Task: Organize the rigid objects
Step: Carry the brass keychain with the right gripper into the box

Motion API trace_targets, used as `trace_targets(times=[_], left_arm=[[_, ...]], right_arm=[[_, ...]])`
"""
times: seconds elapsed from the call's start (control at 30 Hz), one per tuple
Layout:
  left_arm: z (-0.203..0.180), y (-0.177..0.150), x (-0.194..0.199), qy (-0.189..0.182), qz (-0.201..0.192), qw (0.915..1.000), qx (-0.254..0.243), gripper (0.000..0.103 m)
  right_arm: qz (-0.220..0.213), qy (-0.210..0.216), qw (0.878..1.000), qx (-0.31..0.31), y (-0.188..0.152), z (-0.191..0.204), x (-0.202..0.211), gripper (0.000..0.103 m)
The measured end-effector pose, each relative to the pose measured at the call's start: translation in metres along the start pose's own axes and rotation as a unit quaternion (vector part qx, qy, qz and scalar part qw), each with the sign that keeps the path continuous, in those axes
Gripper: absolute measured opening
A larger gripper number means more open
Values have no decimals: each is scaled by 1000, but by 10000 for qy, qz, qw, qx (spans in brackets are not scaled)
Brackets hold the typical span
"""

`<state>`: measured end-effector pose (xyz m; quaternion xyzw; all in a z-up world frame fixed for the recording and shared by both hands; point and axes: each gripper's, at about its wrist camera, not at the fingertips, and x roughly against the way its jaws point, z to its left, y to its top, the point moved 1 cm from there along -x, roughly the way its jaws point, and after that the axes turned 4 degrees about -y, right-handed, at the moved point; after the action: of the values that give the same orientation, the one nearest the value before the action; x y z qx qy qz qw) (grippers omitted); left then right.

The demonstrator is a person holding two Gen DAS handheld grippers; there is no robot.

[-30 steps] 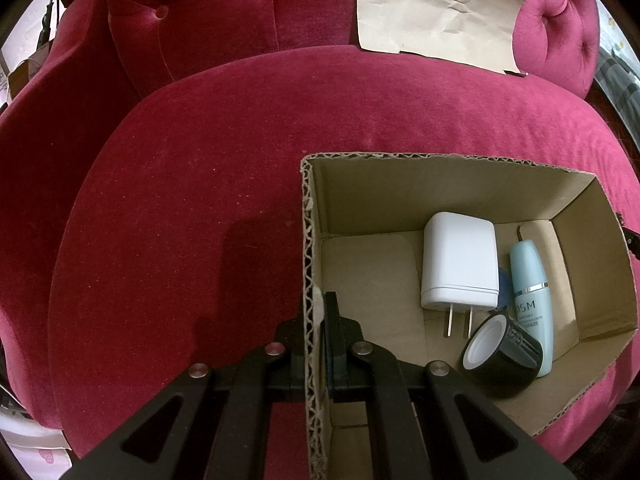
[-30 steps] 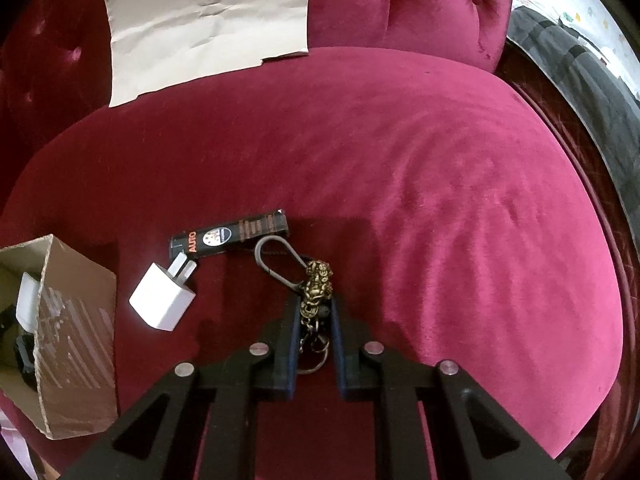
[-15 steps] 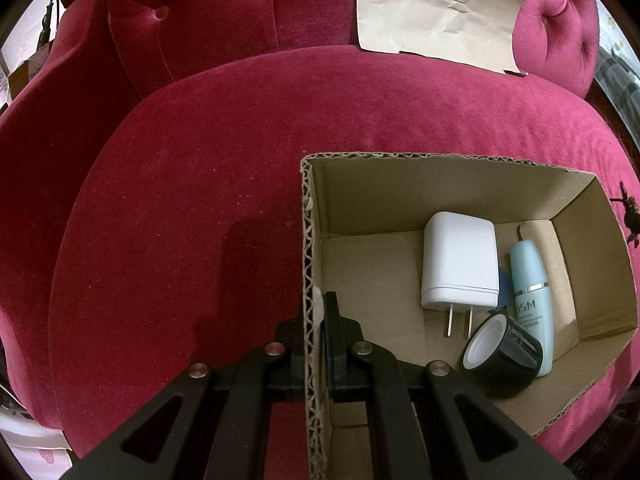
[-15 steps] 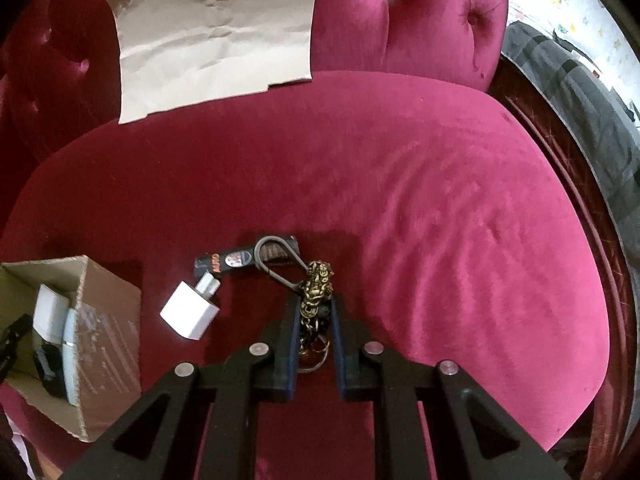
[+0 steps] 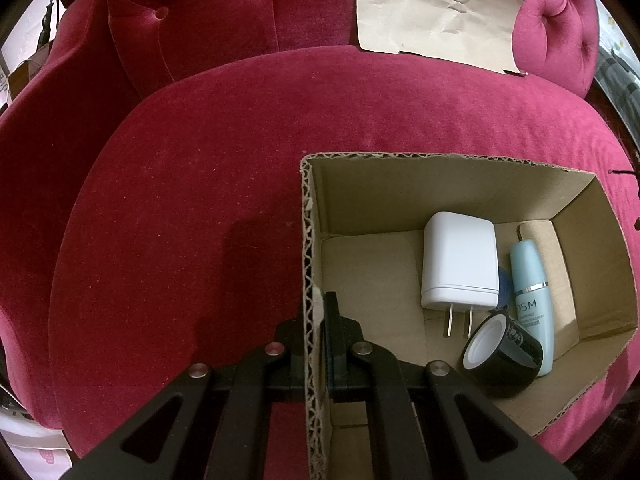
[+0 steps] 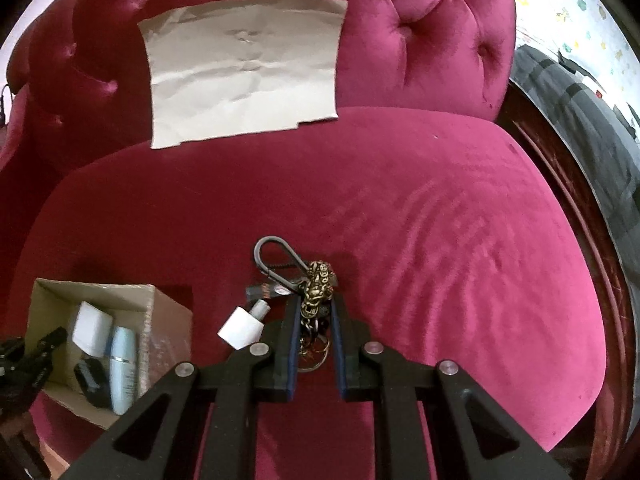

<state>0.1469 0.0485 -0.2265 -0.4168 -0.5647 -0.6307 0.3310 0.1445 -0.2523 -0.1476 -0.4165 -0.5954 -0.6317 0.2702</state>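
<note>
My right gripper (image 6: 316,308) is shut on a brass keychain (image 6: 318,286) with a grey carabiner (image 6: 276,256), held above the crimson seat cushion. Just below it lie a small white charger (image 6: 242,326) and a dark rectangular lighter (image 6: 266,290), partly hidden by the keychain. My left gripper (image 5: 318,312) is shut on the left wall of the cardboard box (image 5: 308,240). Inside the box are a large white charger (image 5: 458,264), a pale blue bottle (image 5: 532,304) and a black roll of tape (image 5: 500,354). The same box (image 6: 160,320) shows at the lower left of the right wrist view.
A creased sheet of brown paper (image 6: 244,70) leans on the tufted backrest (image 6: 420,40). The wooden frame of the chair and grey bedding (image 6: 580,128) run along the right. Bare cushion (image 6: 460,240) spreads to the right of the keychain.
My right gripper has risen with the keychain in it, so the seat, box and loose items look smaller and farther down. The left gripper and the box have stayed still.
</note>
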Motion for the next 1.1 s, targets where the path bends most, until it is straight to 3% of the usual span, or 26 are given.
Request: trace_targets(times=[0.67,1.1], left_arm=[[0,0,1,7,-6,10000,-2,4],[1,0,1,11,-6,10000,-8,4]], right_arm=[[-366,583,9972,281,12,64,38,14],[-292,1019,9917,733,0,118,47,14]])
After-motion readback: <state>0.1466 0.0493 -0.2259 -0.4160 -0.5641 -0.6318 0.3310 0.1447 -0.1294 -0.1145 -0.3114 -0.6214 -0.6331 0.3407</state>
